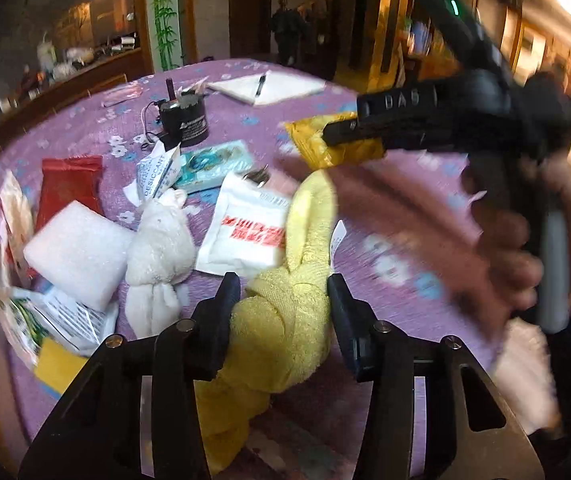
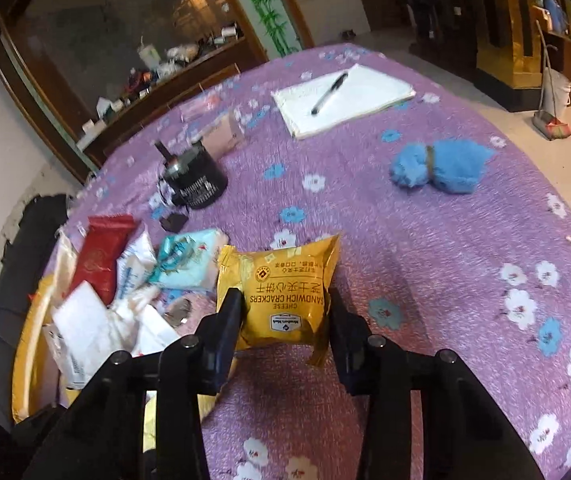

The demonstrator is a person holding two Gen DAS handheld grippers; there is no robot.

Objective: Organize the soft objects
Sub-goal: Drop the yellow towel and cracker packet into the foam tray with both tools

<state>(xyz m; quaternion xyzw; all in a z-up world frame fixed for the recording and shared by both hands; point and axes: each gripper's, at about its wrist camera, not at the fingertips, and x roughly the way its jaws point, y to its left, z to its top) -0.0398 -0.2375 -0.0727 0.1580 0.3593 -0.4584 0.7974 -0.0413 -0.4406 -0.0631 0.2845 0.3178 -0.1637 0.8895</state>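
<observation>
The round table (image 2: 425, 248) wears a purple cloth printed with white and blue flowers. A yellow foil cracker packet (image 2: 285, 300) carries dark lettering and a small white badge. A fluffy yellow terry toy (image 1: 285, 320) lies beside a cream-white plush toy (image 1: 161, 256). A bundled sky-blue cloth (image 2: 441, 166) is cinched with a brownish band. A flat red foil packet (image 2: 103, 256) bears a faint gold emblem. A pale turquoise wrapped pack (image 2: 189, 264) shows darker teal print. A white sachet (image 1: 245, 232) has red characters. The white paper notepad (image 2: 345, 98) holds a black pen (image 2: 329, 92). A black cylindrical canister (image 2: 193, 178) has fine white text (too small to read). Both tools are black.
</observation>
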